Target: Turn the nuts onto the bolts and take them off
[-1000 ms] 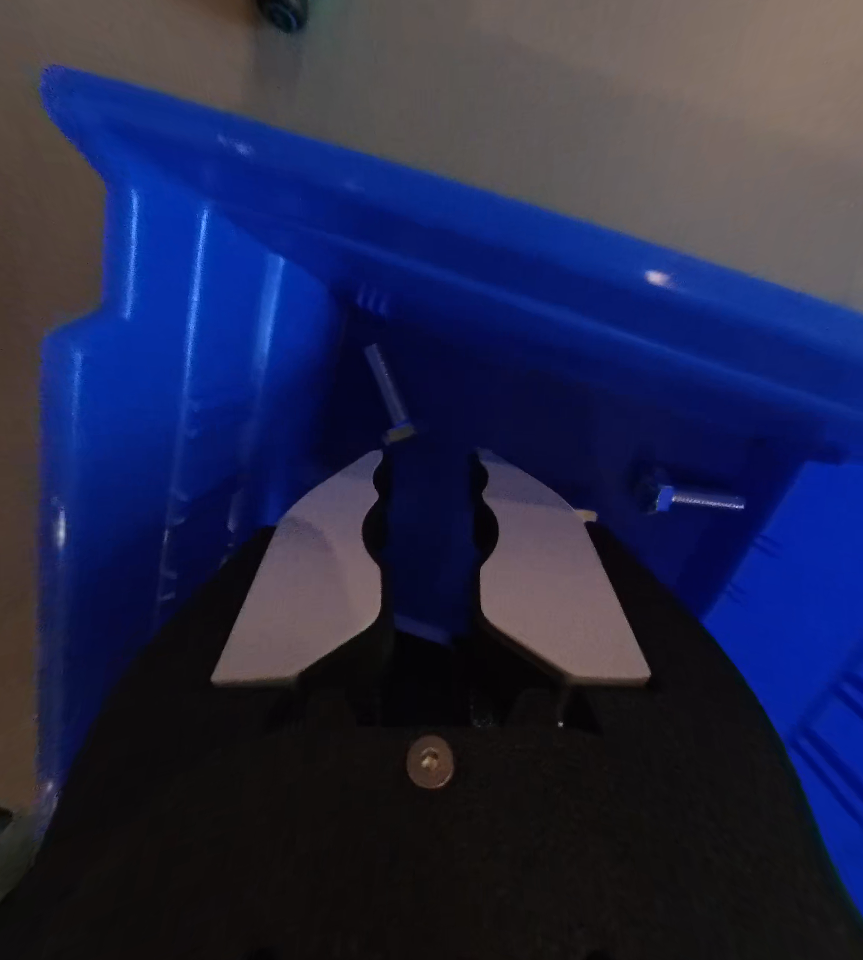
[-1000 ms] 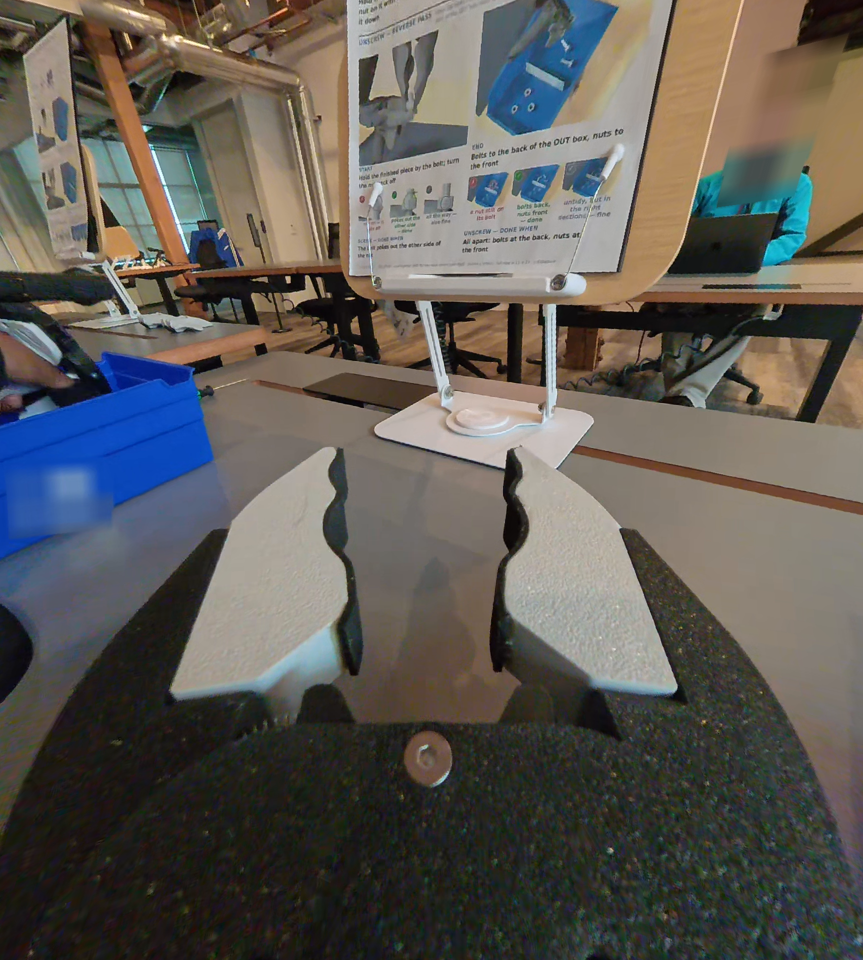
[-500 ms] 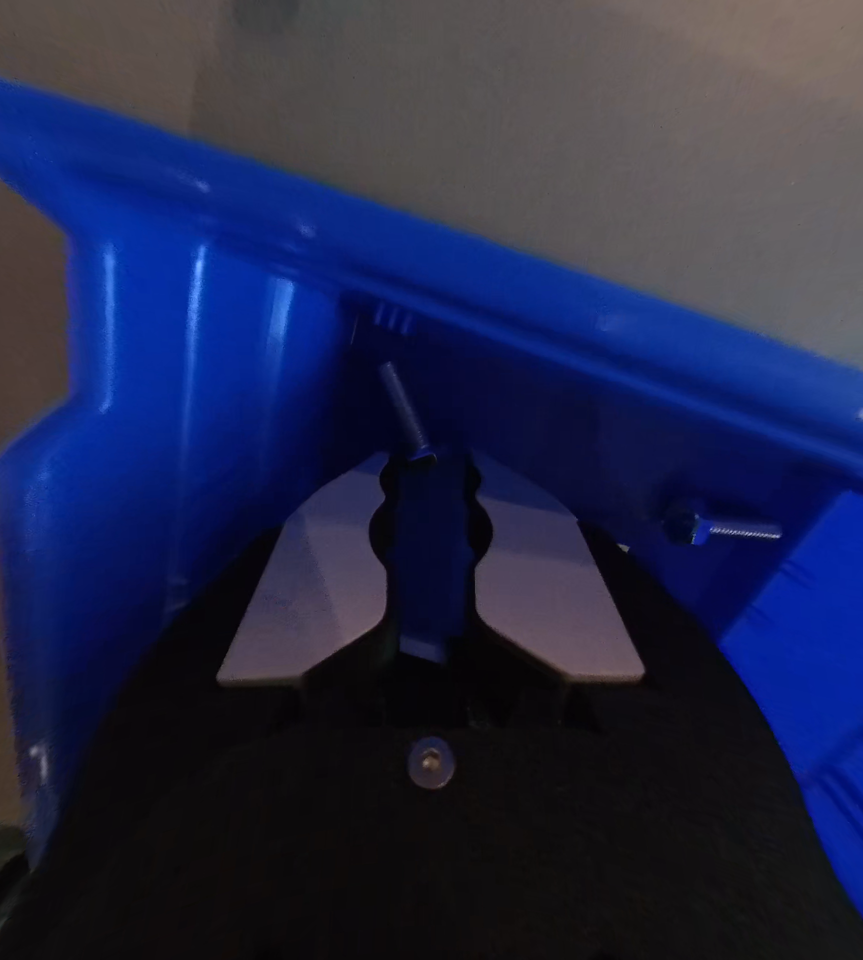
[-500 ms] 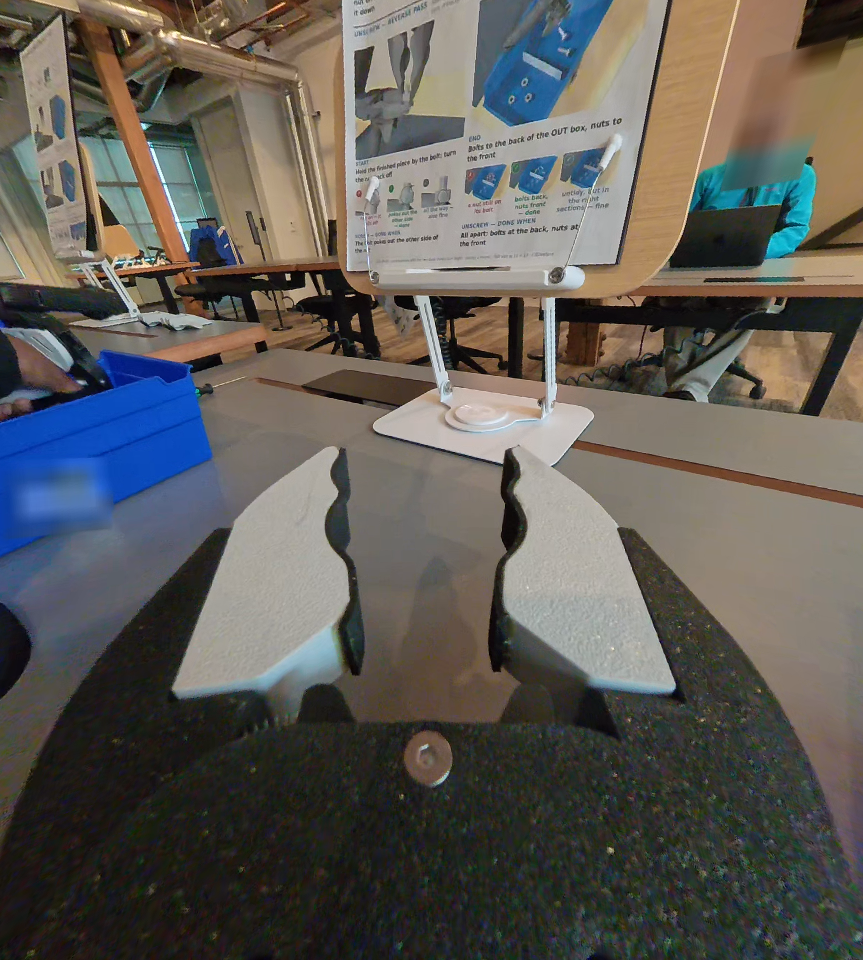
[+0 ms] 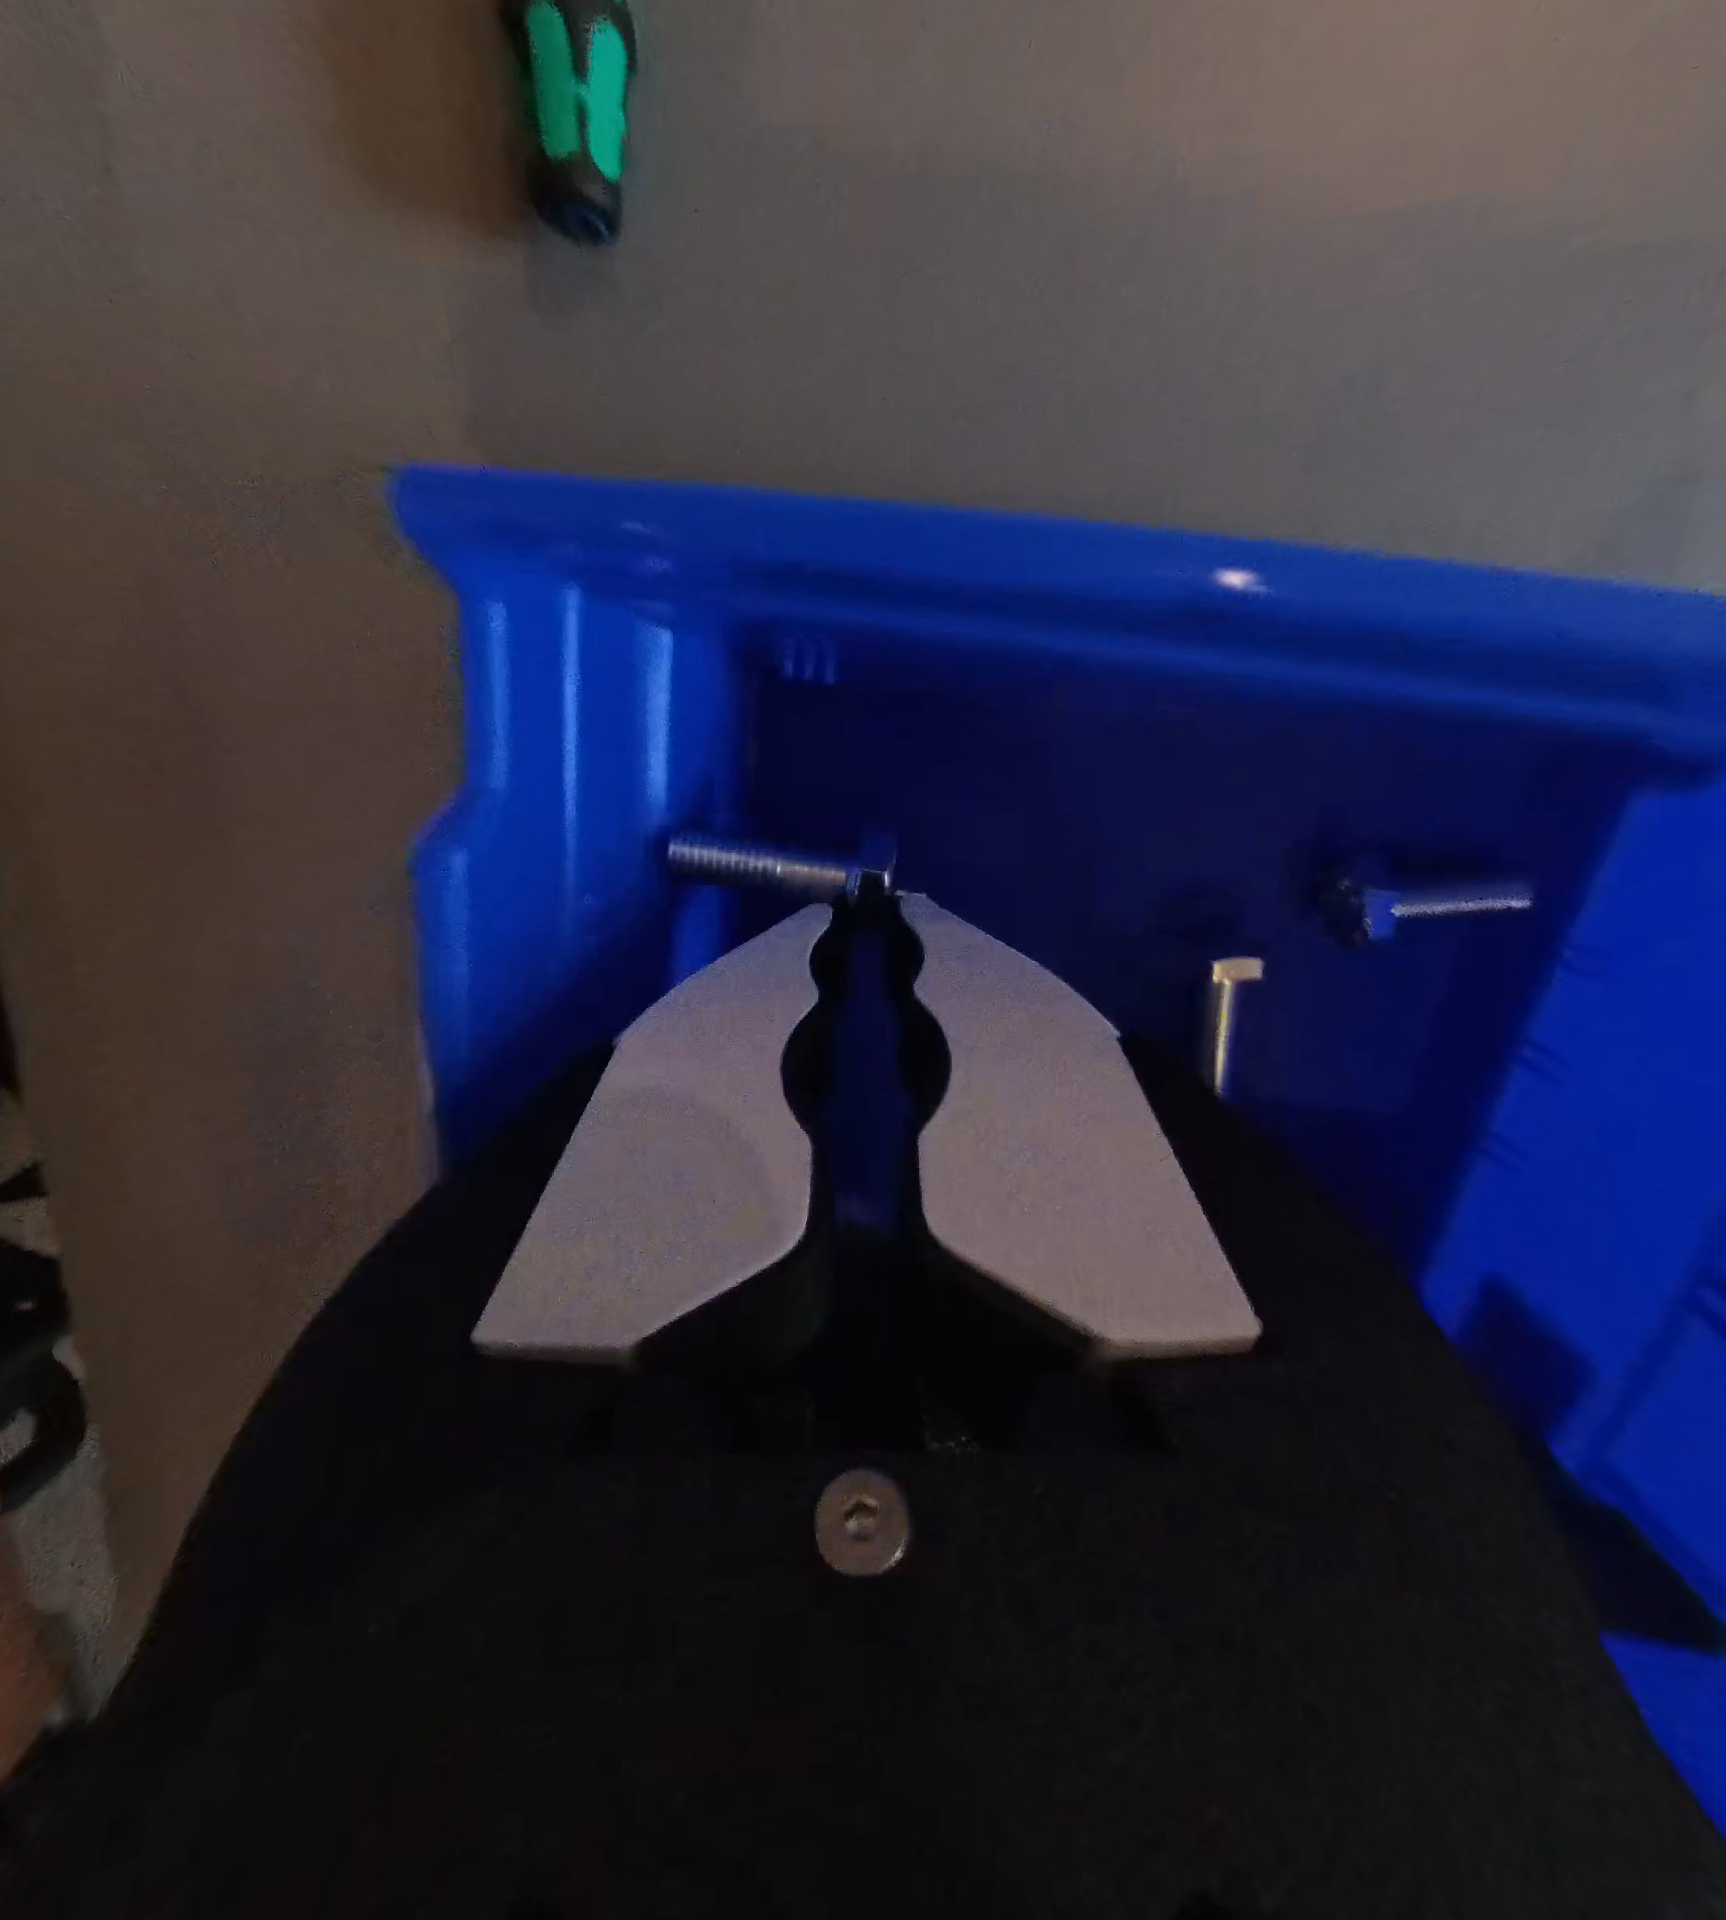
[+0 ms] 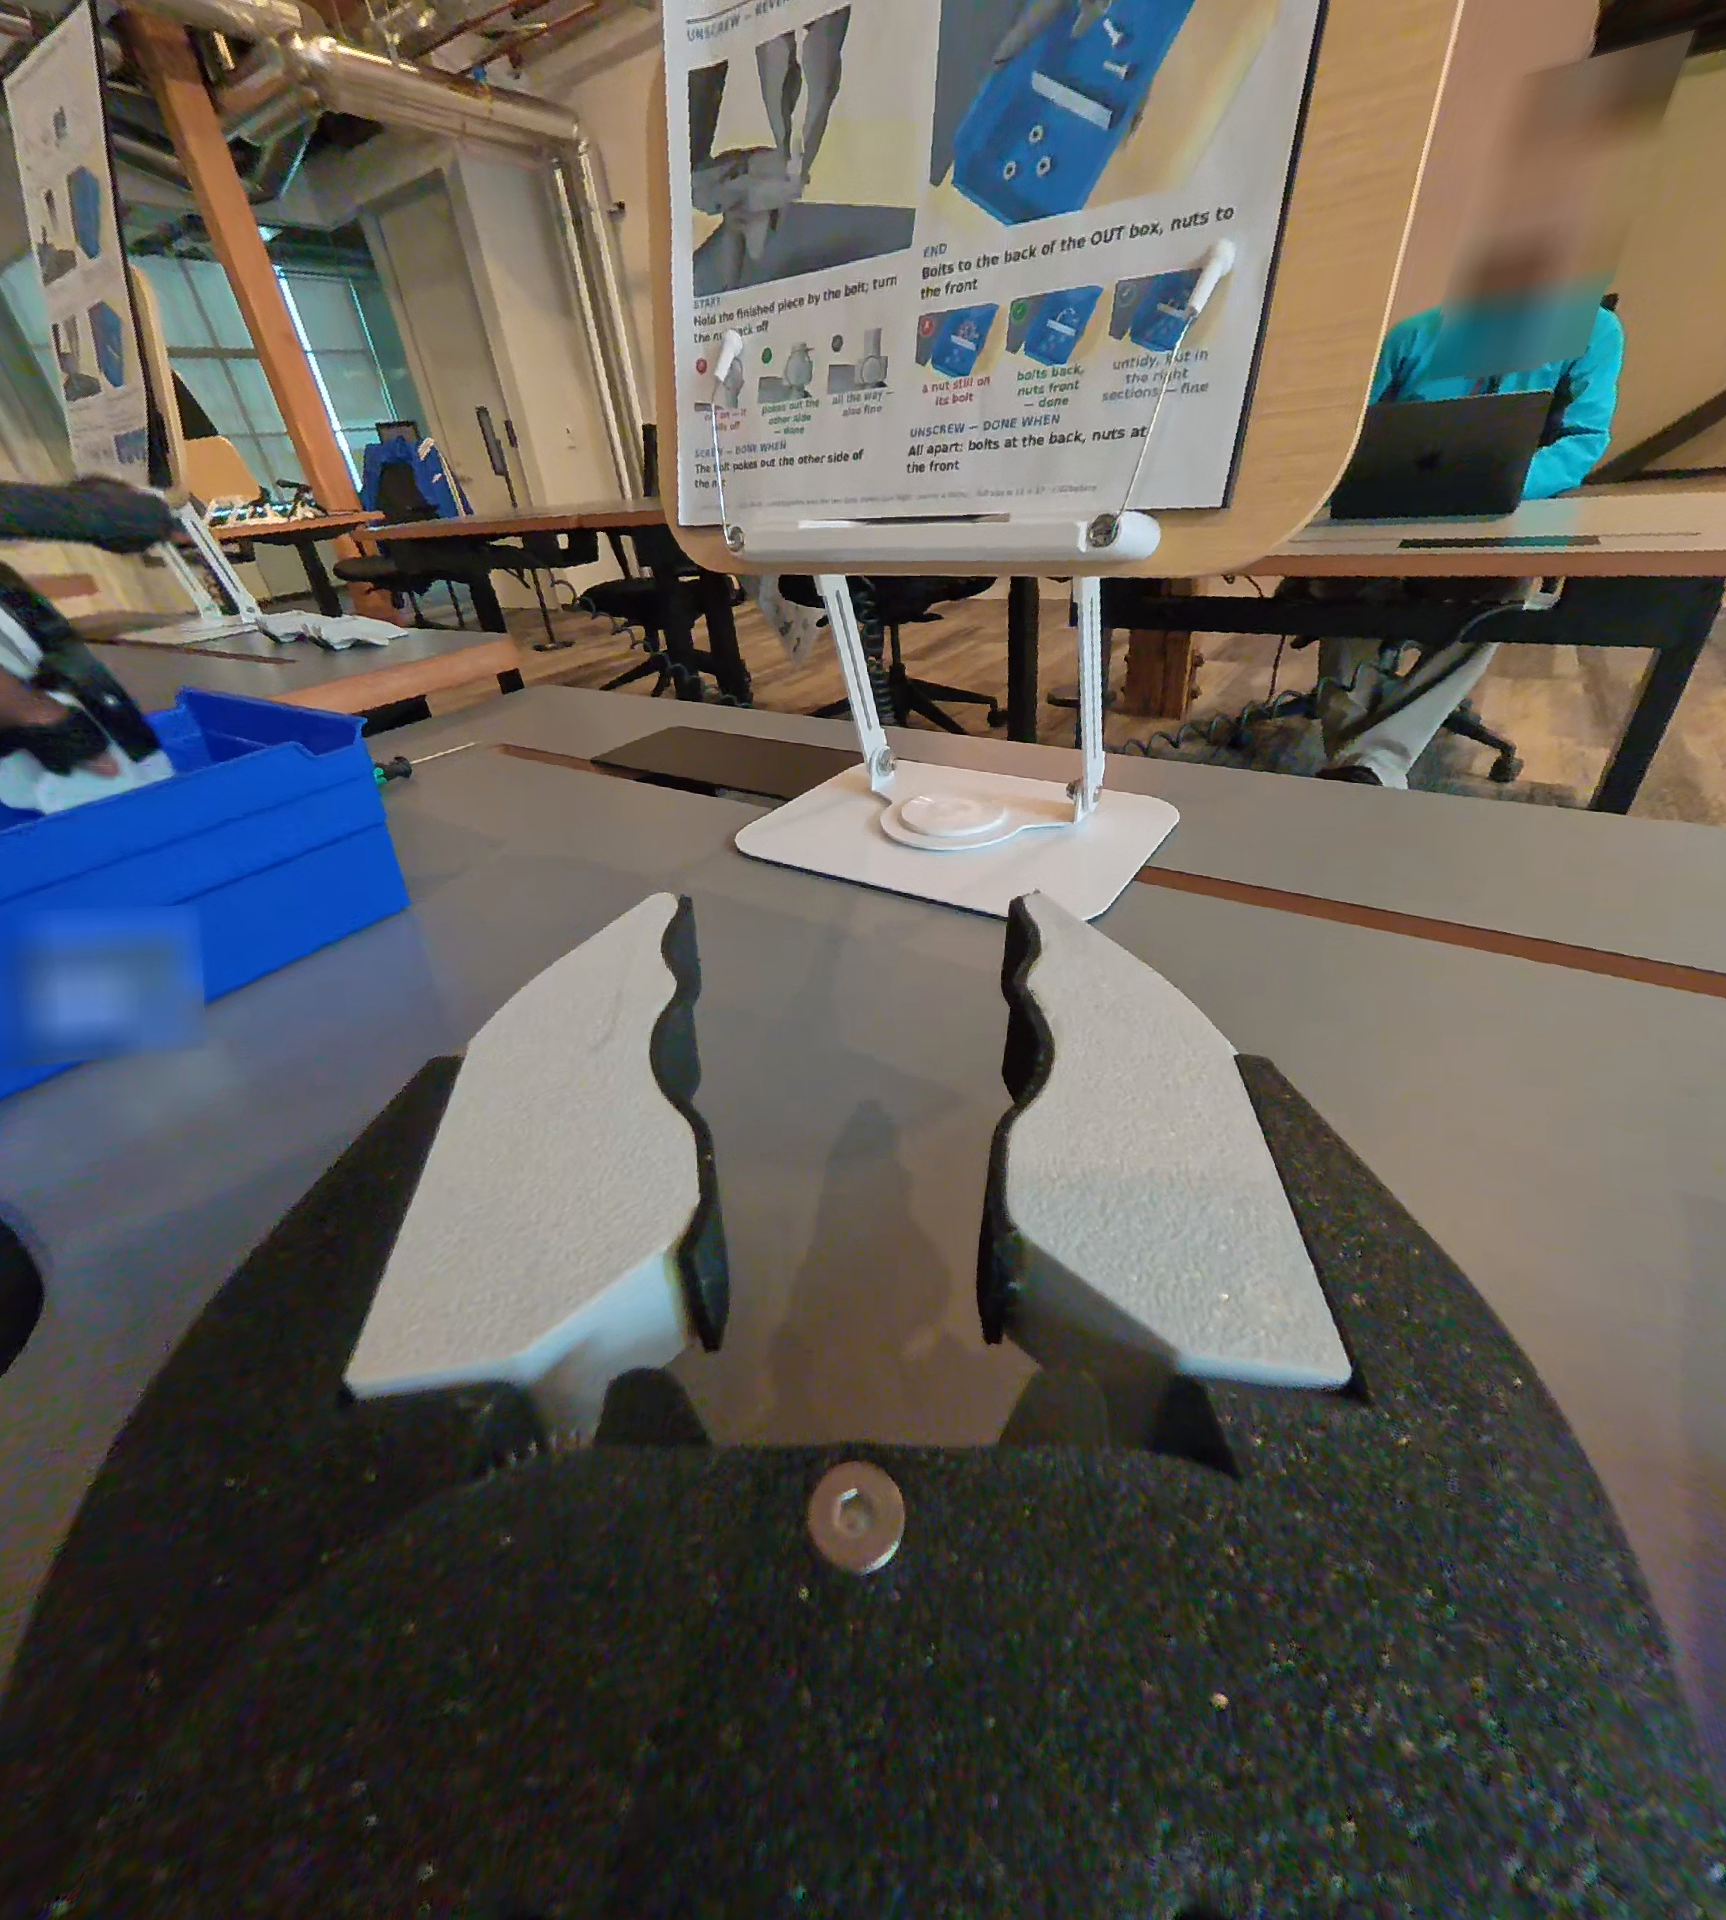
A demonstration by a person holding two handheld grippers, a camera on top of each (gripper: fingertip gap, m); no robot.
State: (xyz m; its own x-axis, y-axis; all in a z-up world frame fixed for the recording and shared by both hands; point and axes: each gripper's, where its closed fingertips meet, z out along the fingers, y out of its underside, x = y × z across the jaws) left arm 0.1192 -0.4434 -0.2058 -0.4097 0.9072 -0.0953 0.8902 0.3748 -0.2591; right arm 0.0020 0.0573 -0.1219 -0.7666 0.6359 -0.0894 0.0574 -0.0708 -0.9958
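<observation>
In the left wrist view my left gripper [image 5: 869, 906] is inside the blue bin [image 5: 1046, 566], its fingertips shut on the head of a silver bolt [image 5: 786, 868]. The bolt's thread points left, near the bin's corner. A second bolt with a dark nut [image 5: 1349, 911] on it lies to the right by the back wall. A bare bolt [image 5: 1225, 1023] lies beside my right finger. In the right wrist view my right gripper [image 6: 848, 935] is open and empty, low over the grey table [image 6: 1461, 1091]. The blue bin [image 6: 215, 862] and left gripper [image 6: 59, 769] show at the far left.
A green and black screwdriver [image 5: 578, 114] lies on the table beyond the bin and also shows in the right wrist view [image 6: 391, 771]. A white stand [image 6: 952, 831] holding an instruction sheet is straight ahead of the right gripper. A person sits at a far desk.
The left gripper has closed from a narrow gap onto the bolt's head. The bolt now points left instead of up. The left wrist view has shifted. The right gripper has barely moved.
</observation>
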